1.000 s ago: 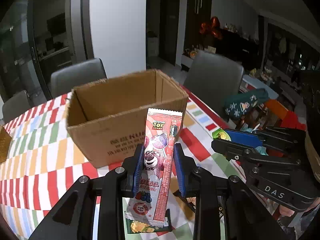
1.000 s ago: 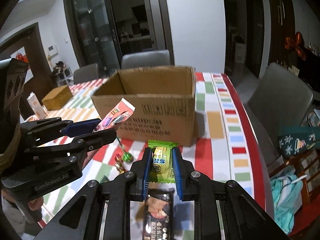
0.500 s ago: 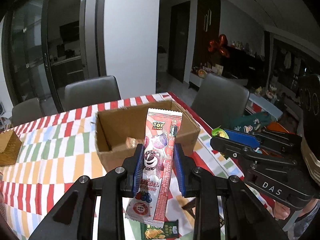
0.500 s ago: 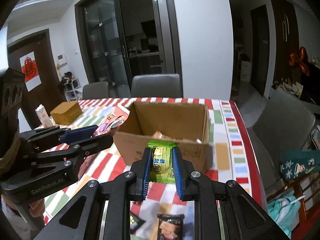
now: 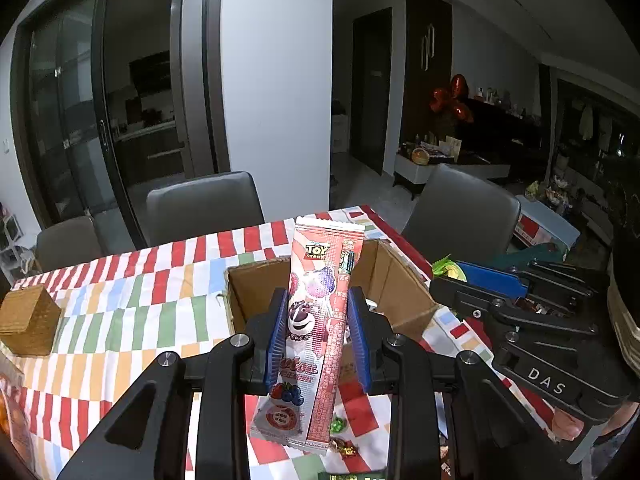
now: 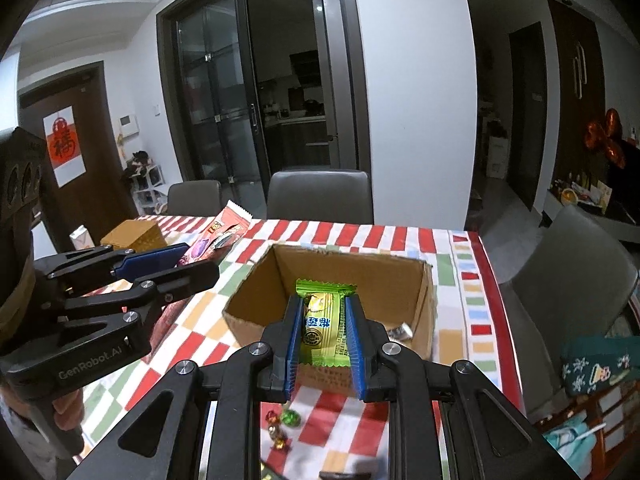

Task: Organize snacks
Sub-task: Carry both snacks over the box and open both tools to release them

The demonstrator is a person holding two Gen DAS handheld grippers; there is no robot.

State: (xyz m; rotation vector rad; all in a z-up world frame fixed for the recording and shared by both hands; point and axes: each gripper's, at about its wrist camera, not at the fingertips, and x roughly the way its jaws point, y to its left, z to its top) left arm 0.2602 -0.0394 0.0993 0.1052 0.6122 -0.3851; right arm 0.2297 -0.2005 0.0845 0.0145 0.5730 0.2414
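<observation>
My left gripper [image 5: 318, 306] is shut on a long pink Toy Story snack packet [image 5: 316, 332], held upright in front of and above the open cardboard box [image 5: 404, 288]. My right gripper [image 6: 323, 312] is shut on a green and yellow snack packet [image 6: 322, 320], held above the near wall of the same box [image 6: 424, 308]. A silver wrapped piece [image 6: 401, 332] lies inside the box. In the right wrist view the left gripper [image 6: 200, 262] shows at the left with the pink packet [image 6: 224, 232]. In the left wrist view the right gripper [image 5: 448, 274] shows at the right.
The box stands on a striped, checkered tablecloth [image 6: 372, 236]. Small wrapped candies [image 6: 284, 420] lie on the cloth near me, also in the left wrist view [image 5: 340, 436]. A woven box [image 5: 28, 320] stands at the left. Grey chairs [image 6: 320, 196] ring the table.
Both grippers have risen with their packets and moved towards the box. The view now looks down into the box, and its inside shows more.
</observation>
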